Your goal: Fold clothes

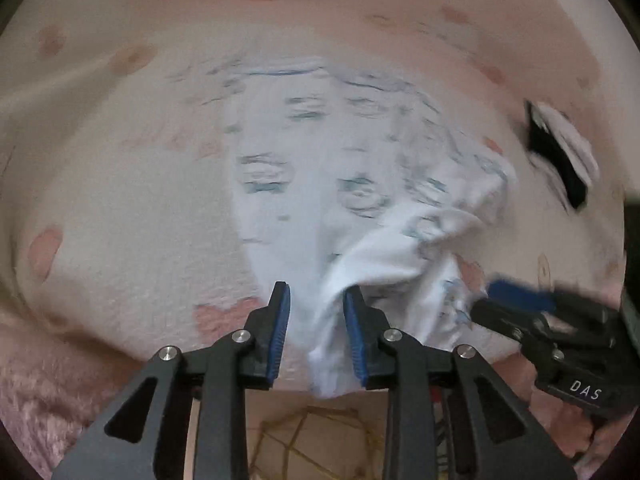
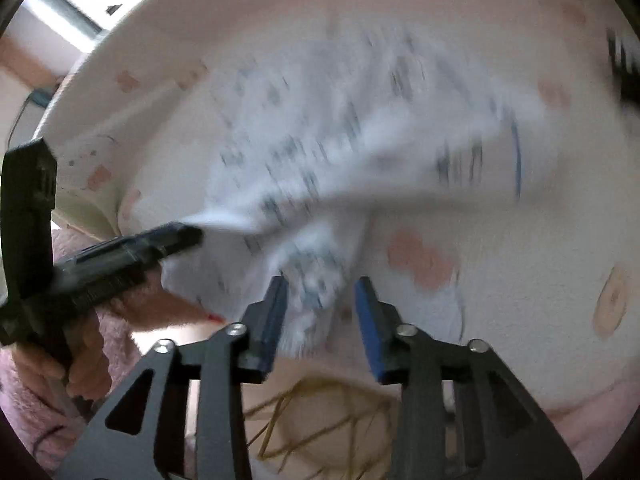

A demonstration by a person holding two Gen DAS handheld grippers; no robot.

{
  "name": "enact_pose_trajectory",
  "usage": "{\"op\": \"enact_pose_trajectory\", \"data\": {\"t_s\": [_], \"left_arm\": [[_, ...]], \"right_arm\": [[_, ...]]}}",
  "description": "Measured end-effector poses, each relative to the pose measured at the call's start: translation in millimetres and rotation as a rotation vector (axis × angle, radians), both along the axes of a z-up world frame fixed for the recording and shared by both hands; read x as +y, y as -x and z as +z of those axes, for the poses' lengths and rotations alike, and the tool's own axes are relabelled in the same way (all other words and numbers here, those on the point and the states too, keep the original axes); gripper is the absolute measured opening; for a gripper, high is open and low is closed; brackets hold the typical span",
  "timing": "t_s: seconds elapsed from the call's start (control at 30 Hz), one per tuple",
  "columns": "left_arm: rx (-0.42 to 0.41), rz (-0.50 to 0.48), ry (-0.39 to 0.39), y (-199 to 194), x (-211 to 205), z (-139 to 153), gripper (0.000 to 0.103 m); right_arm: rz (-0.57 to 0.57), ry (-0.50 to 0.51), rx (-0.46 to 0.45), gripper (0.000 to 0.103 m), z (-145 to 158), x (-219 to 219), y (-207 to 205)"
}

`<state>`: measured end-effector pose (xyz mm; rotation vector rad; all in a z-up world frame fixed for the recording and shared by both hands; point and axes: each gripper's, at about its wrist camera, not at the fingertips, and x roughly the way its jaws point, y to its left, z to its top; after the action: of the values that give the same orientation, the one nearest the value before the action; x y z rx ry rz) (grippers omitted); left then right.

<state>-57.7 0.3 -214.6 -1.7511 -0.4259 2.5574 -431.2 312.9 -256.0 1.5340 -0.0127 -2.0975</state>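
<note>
Bedspread [image 1: 120, 200] fills most of what I see, cream with pink blotches, and a fuzzy pink blanket [image 1: 36, 400] bunches at its near left corner. Down the middle lies the shirt [image 1: 280, 184], white with a faint blue-grey print, its far part spread fairly flat and its near part gathered into folds. My left gripper [image 1: 317, 308] points steeply down at that near edge; a bunched fold of the shirt runs between its blue pads [image 1: 280, 332], but a gap shows on either side, so the jaws stand apart and are not pressing the cloth. To the right of that, the shirt rumples into a raised ridge that leads towards my right gripper [image 2: 322, 300]. From its own camera the picture is badly blurred, yet a crumpled bit of shirt sits between the blue pads, nearer the left one, with clear space to the right one, so this gripper too is loose and not clamped. Far off to the right on the bedspread lies a small dark thing with white on it [image 1: 560, 152], too smeared to name. Near the bottom, below the bed's edge, a pale floor [image 1: 320, 440] with thin yellowish lines shows.
</note>
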Motion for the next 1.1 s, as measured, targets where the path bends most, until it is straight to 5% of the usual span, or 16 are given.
{"op": "enact_pose_trajectory", "data": {"t_s": [0.13,0.3,0.43,0.53,0.6,0.73,0.93,1.1], "left_arm": [[-0.101,-0.020,0.075,-1.9,-1.5,-28.5,0.029],[-0.123,0.065,-0.006,-4.9,-29.2,-32.1,0.033],[-0.120,0.059,-0.073,-11.8,-35.0,-26.4,0.034],[-0.041,0.021,-0.045,-17.8,-31.8,-3.0,0.034],[0.005,-0.029,-0.011,-9.9,-17.0,8.9,0.034],[0.091,-0.136,0.056,9.9,16.6,30.5,0.034],[0.136,-0.357,0.129,61.1,115.0,22.3,0.034],[0.117,-0.506,0.211,89.1,174.4,5.6,0.034]], "right_arm": [[0.056,-0.140,-0.105,0.040,-42.7,-18.3,14.1],[-0.021,-0.209,-0.119,0.042,-48.3,-0.6,24.7],[-0.078,-0.117,-0.160,0.045,-35.1,18.2,31.6],[-0.171,0.025,-0.148,0.046,-10.0,45.8,45.0],[-0.261,0.089,-0.120,0.046,5.0,69.1,56.9],[-0.522,0.011,-0.011,0.046,15.3,124.8,78.6],[-0.639,0.106,-0.137,0.049,-15.6,168.3,92.2],[-0.711,0.017,-0.186,0.049,-25.7,175.5,97.5]]}}
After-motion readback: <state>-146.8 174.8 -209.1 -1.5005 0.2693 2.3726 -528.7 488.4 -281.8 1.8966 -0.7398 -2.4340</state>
